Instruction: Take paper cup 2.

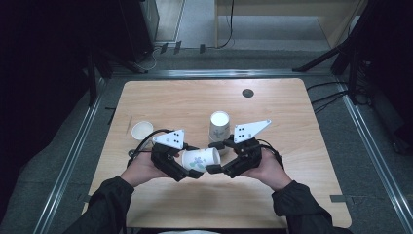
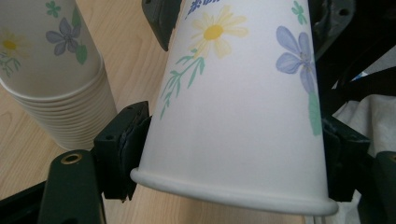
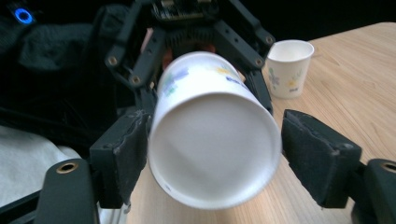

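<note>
Your left tool (image 1: 191, 171) pinched the flowered cup (image 1: 200, 159), held sideways above the counter (image 1: 292, 195) front; right tool (image 1: 218, 156) stood spread around its base. Cup stack (image 1: 219, 126) just behind.

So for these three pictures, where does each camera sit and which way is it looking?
High view: above the person's side, looking forward and down on the table; both forearms, left gripper, right gripper.
Left gripper view: rides the left gripper, looking along its jaws, shut on the cup.
Right gripper view: rides the right gripper, jaws open beside the cup's base.
All share this cup.
</note>
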Motion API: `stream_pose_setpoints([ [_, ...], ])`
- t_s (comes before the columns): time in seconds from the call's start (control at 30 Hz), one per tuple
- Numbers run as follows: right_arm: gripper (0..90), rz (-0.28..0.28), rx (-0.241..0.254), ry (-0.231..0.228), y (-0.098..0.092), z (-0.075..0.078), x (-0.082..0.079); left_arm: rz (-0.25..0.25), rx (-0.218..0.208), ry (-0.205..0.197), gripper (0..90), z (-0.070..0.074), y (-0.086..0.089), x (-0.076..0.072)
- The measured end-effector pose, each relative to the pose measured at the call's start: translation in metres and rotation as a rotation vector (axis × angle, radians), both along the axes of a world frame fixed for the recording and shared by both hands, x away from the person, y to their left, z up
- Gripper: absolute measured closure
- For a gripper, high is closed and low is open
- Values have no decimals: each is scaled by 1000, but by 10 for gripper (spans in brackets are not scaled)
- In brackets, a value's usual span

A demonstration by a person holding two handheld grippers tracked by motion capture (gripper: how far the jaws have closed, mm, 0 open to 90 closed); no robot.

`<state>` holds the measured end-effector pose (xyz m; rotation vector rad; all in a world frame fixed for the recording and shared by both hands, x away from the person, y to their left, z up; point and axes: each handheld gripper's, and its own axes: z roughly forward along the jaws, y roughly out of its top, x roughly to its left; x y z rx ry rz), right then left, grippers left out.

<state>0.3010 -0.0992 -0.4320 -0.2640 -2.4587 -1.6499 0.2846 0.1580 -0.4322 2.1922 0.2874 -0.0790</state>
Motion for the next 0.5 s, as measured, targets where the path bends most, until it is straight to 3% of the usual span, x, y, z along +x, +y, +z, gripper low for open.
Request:
stream_pose_setpoints([
  [0.2,240,13,-41,-23,0,-3,-4,-7,81,-26,232,3,2,0],
  [0.5,256,5,-123,-54,0,-10,-8,-29,227,3,232,-8,-7,6],
])
